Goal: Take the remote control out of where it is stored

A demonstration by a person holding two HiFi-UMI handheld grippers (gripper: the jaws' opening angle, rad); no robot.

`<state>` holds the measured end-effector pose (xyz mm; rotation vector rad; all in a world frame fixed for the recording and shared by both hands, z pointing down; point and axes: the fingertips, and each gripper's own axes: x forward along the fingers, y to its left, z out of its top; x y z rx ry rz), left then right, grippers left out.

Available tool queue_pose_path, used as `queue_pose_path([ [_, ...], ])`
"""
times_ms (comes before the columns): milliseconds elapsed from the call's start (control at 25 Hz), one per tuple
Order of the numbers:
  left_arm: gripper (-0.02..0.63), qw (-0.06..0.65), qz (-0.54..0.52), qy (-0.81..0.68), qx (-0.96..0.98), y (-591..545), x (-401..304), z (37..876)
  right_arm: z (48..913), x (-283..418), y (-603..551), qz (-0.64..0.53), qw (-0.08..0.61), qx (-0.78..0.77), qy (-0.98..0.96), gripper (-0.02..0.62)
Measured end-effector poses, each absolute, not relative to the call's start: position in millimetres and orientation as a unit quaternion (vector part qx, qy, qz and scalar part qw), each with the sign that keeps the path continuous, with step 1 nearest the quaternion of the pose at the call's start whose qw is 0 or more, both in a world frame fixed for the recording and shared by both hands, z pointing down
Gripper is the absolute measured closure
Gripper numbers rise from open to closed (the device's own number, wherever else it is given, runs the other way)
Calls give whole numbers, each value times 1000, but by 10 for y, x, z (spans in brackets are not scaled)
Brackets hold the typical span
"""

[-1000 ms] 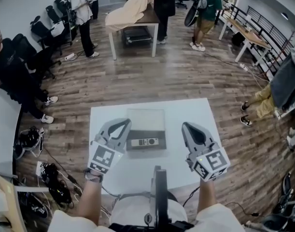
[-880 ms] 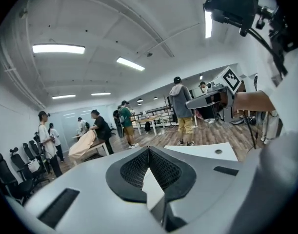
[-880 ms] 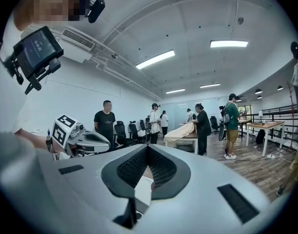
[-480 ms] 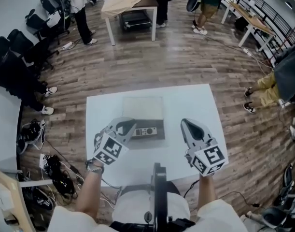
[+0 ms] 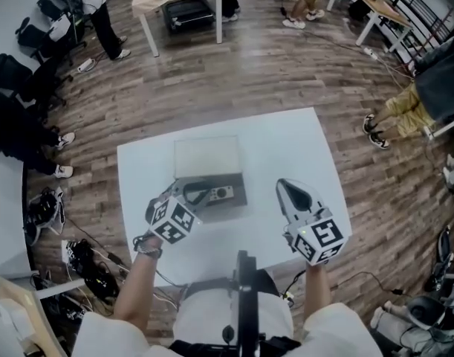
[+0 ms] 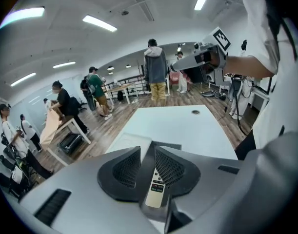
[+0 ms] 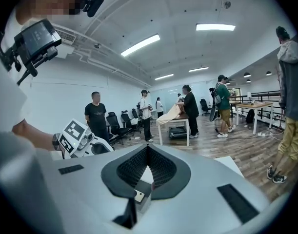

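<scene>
**Left gripper opens over the remote in its box**

A shallow dark grey box point(image 5: 240, 198) sits near the middle of a white square table point(image 5: 293, 143). A clear, pale lid panel point(image 5: 206, 157) lies flat against the box's far edge. The slim pale grey remote control point(image 5: 221, 193) lies inside the box on its floor, stretched across it from left to right.

The grey left gripper point(image 5: 199, 191) hangs over the left half of the box and tilts down into it. Its marker cube stands just outside the box's near left corner. Its jaws have just been opening and now stand a little apart. In the left gripper view the remote control point(image 6: 156, 191) shows in the narrow gap between them, below the tips of the left gripper point(image 6: 148, 147). The ribbed pads do not press on it. Whether the tips touch the box cannot be told.

The grey right gripper point(image 5: 285, 186) is off to the right of the box, apart from it, over bare tabletop. In its own view the right gripper point(image 7: 148, 147) has its jaws closed tip to tip, with nothing between them.
</scene>
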<state>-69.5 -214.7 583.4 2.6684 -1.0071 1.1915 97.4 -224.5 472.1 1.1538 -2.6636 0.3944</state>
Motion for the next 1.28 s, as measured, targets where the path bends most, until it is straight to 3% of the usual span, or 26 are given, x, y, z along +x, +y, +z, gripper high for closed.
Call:
queue_pose_path([
  [960,460,120,529,-169,823,-2088,-545,7228,5399,1170,-2287,177,158,412,-880,597],
  [1280,439,107,584,-130,794,-2063,-547,7414,5482,1138,-2220,189,170,404,-879,597],
])
